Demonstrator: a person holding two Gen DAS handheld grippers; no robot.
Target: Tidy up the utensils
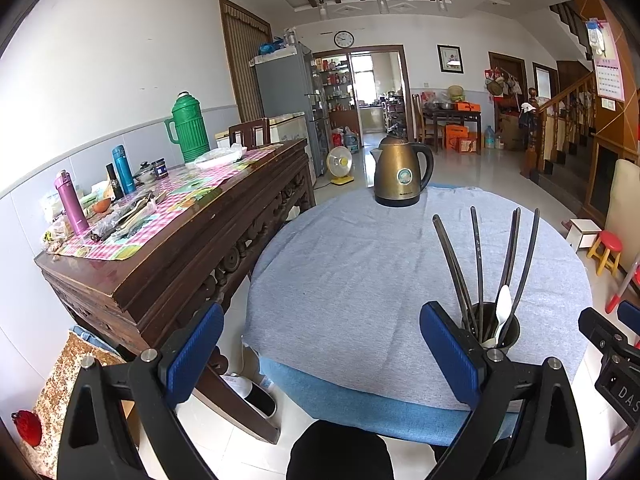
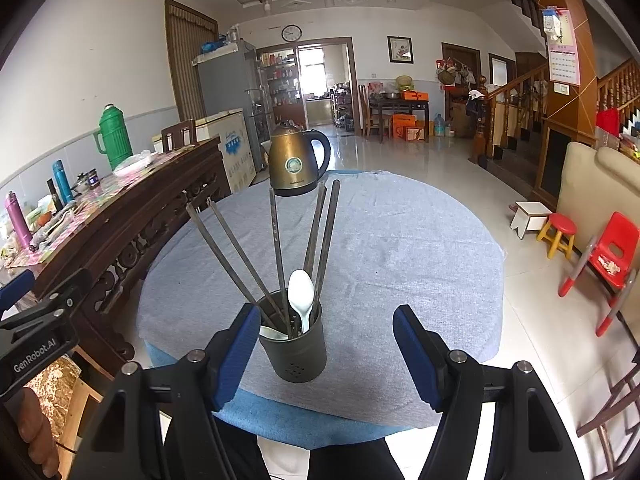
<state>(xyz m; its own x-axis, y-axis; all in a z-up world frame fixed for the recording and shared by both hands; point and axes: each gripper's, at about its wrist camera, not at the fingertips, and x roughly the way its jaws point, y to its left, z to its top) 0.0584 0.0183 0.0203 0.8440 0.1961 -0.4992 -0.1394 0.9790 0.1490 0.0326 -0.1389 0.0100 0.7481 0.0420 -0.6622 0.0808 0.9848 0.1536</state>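
Note:
A dark grey utensil holder (image 2: 294,354) stands near the front edge of the round table (image 2: 400,248). Several dark chopsticks (image 2: 276,240) fan out of it, and a white spoon (image 2: 301,292) sits in it bowl up. My right gripper (image 2: 326,320) is open around the holder. Its left pad is close beside the holder and its right pad is well clear. In the left wrist view the holder (image 1: 494,332) stands just right of my left gripper (image 1: 323,320), which is open over bare cloth with nothing between its fingers.
A bronze electric kettle (image 1: 402,172) stands at the table's far edge. A carved wooden sideboard (image 1: 192,240) crowded with flasks and packets runs along the left. A red child's chair (image 2: 608,264) and small stools (image 2: 558,234) stand on the tiled floor at the right.

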